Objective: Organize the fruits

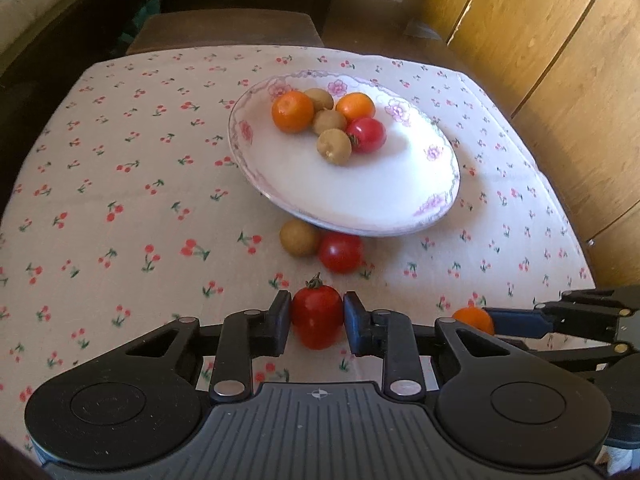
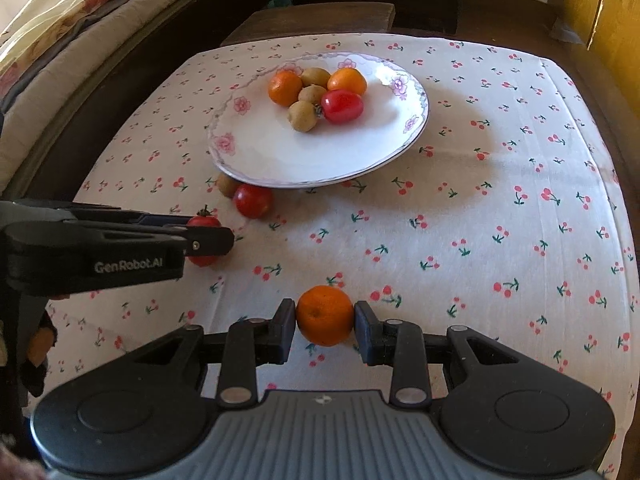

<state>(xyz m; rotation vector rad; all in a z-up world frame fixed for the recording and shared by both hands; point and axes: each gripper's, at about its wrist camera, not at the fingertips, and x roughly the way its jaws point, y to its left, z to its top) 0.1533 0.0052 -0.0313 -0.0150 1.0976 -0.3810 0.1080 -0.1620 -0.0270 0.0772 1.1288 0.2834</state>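
Note:
My left gripper [image 1: 317, 320] is shut on a red tomato [image 1: 317, 317] with a green stem, near the table's front. In the right wrist view the left gripper [image 2: 208, 240] comes in from the left with the tomato [image 2: 202, 222] between its fingers. My right gripper [image 2: 325, 320] is shut on an orange [image 2: 325, 315]; it shows at the right in the left wrist view [image 1: 486, 322] with the orange [image 1: 472, 318]. A white floral plate [image 1: 360, 200] [image 2: 280, 160] holds two oranges, three kiwis and a red tomato.
A kiwi [image 1: 299, 237] and a red tomato [image 1: 340, 252] lie on the cherry-print tablecloth [image 1: 120, 200] at the plate's near rim. A dark chair [image 1: 224, 28] stands behind the table, wooden panels [image 1: 560, 60] to the right, a bed [image 2: 60, 40] to the left.

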